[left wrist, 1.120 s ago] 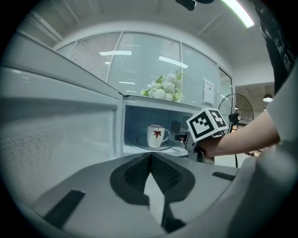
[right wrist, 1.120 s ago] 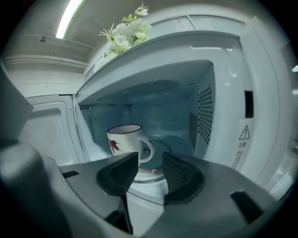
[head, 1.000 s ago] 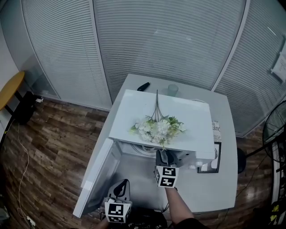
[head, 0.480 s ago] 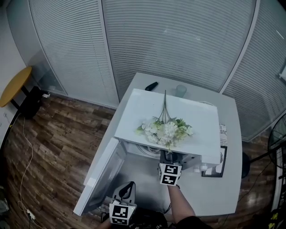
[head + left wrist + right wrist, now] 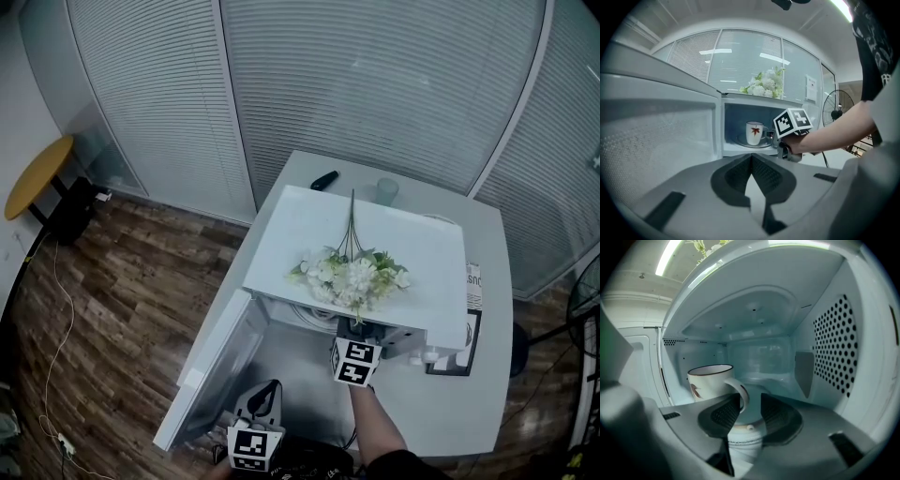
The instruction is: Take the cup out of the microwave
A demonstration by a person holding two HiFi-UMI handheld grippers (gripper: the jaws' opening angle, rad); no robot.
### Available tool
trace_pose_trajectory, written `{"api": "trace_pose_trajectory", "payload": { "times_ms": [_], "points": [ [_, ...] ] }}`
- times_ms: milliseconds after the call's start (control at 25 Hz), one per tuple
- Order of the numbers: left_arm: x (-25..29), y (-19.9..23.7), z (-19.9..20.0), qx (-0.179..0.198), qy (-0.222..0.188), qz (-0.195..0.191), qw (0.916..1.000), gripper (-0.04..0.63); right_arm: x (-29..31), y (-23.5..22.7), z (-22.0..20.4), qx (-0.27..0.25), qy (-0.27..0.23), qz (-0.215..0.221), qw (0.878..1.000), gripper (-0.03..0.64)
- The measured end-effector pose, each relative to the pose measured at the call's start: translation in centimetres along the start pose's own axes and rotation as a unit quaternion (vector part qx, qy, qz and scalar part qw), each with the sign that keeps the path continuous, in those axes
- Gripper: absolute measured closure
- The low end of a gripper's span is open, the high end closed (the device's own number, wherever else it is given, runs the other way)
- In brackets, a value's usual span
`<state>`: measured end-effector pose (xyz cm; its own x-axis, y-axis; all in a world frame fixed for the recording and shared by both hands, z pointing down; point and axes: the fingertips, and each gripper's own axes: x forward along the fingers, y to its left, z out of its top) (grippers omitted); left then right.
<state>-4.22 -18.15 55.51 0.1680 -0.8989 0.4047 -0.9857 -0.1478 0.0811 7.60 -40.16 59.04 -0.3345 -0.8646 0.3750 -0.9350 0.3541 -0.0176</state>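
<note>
Inside the open microwave point(image 5: 825, 348), the right gripper point(image 5: 751, 403) has its jaws spread around the white cup's point(image 5: 708, 380) handle point(image 5: 745, 393), apparently ready to squeeze and withdraw, while the left gripper point(image 5: 751, 158) hangs outside, jaws pressed together, empty.

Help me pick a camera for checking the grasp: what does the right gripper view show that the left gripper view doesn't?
Only the right gripper view: the right gripper with its jaws apart, the handle at the gap between them, and the perforated side wall. Only the left gripper view: the flowers on top of the microwave, its open door, the fan, and the left gripper with jaws together, holding nothing. Both: the cup standing inside the microwave.
</note>
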Motion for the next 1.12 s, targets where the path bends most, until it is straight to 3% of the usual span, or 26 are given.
{"api": "trace_pose_trajectory", "payload": {
  "times_ms": [240,1120],
  "points": [
    [0.07,0.0,-0.11,-0.002,0.004,0.001,1.0,0.589,0.25,0.44,0.2,0.002,-0.009,0.006,1.0,0.555],
    [0.4,0.4,0.09,0.01,0.001,-0.011,0.9999,0.589,0.04,0.09,0.74,0.082,-0.019,0.02,0.996,0.583]
  ]
}}
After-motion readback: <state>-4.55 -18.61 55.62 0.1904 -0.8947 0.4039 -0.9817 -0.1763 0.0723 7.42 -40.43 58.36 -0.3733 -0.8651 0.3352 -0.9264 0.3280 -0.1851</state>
